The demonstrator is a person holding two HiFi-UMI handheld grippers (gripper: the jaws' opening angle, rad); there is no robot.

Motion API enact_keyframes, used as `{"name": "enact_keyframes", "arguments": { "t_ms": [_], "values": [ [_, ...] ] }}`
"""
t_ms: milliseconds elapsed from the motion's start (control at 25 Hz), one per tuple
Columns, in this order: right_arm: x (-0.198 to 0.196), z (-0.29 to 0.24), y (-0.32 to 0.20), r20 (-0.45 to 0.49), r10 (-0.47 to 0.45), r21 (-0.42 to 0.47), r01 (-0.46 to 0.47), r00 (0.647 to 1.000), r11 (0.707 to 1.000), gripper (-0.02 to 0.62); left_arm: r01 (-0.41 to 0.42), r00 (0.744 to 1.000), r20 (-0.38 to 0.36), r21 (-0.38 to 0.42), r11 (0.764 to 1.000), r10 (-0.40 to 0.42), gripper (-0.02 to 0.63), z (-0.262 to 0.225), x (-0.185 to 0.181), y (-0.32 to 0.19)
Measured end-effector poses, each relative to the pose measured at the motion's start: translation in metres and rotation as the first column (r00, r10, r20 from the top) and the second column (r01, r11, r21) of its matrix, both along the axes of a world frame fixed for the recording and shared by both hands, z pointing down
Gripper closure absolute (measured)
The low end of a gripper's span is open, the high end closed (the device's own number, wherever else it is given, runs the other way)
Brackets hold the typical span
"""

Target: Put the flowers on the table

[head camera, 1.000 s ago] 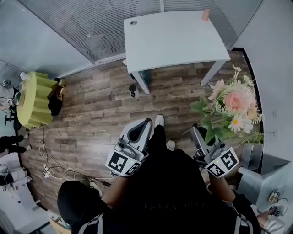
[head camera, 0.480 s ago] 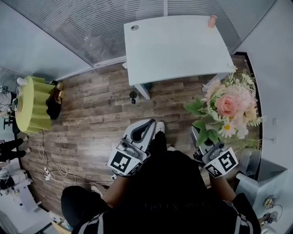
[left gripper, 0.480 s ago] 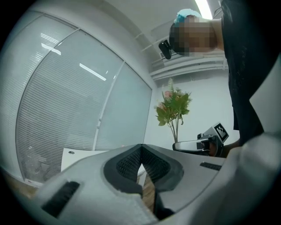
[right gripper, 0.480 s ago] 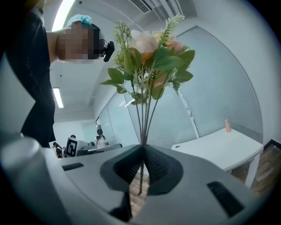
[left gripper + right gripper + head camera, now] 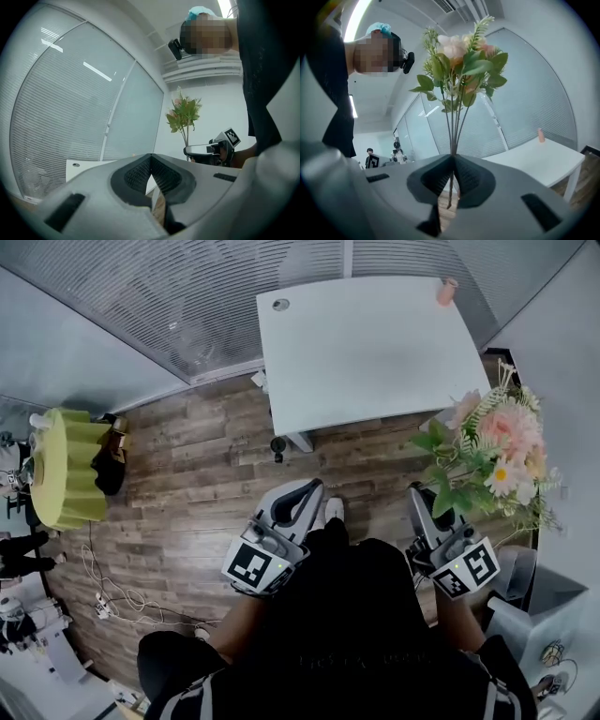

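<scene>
Flowers clamped in right tongs; left tongs closed, empty; table ahead bears pink cup.

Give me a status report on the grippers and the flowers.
Left gripper shut, empty. Right gripper shut on flowers, stems upright, not yet on white table. Small pink object at table's far corner.

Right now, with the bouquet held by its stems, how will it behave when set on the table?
Probably top-heavy: the flowers spread wide above thin stems pinched in the right gripper, so the head may sway. It likely won't stand alone on the table; expect it to tip and lie sideways. Looks light.
</scene>
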State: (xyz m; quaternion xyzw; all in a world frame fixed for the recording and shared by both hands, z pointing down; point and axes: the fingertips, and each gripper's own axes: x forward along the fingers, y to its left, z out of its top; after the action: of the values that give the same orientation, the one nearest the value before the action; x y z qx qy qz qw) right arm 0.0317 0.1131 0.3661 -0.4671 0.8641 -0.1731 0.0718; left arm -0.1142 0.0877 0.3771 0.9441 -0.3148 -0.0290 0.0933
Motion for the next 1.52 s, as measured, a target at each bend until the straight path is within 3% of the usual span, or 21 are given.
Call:
{"name": "enact_keyframes", "arguments": {
  "t_ms": [280,640,840,1080,1320,1520],
  "values": [
    [-0.001,-0.003,-0.015,0.041,0.029,-0.020,-0.029,0.999,0.999,0.555,-0.023,1.000,0.005,-0.027,0.999,0.023,0.588,0.002,0.004,-0.020],
    [0.017,0.010,-0.051,0.053,0.031,-0.039,-0.029,0.998,0.999,0.556,0.014,0.999,0.030,-0.012,1.000,-0.014,0.588,0.003,0.015,-0.057],
    [0.025,0.013,-0.072,0.057,0.009,-0.054,-0.006,0.998,0.999,0.556,0.030,0.999,0.027,-0.034,0.999,-0.029,0.588,0.003,0.022,-0.077],
    [0.044,0.014,-0.133,0.069,-0.039,-0.083,0.045,0.997,0.996,0.555,0.060,0.998,0.025,-0.032,0.998,-0.059,0.588,-0.004,0.048,-0.137],
    [0.055,0.026,-0.148,0.089,-0.072,-0.094,0.080,0.993,0.992,0.555,0.085,0.996,0.031,0.000,0.996,-0.085,0.588,0.004,0.062,-0.150],
    [0.057,0.029,-0.147,0.113,-0.097,-0.081,0.107,0.989,0.991,0.555,0.096,0.995,0.045,-0.023,0.995,-0.095,0.588,0.003,0.072,-0.147]
  ]
}}
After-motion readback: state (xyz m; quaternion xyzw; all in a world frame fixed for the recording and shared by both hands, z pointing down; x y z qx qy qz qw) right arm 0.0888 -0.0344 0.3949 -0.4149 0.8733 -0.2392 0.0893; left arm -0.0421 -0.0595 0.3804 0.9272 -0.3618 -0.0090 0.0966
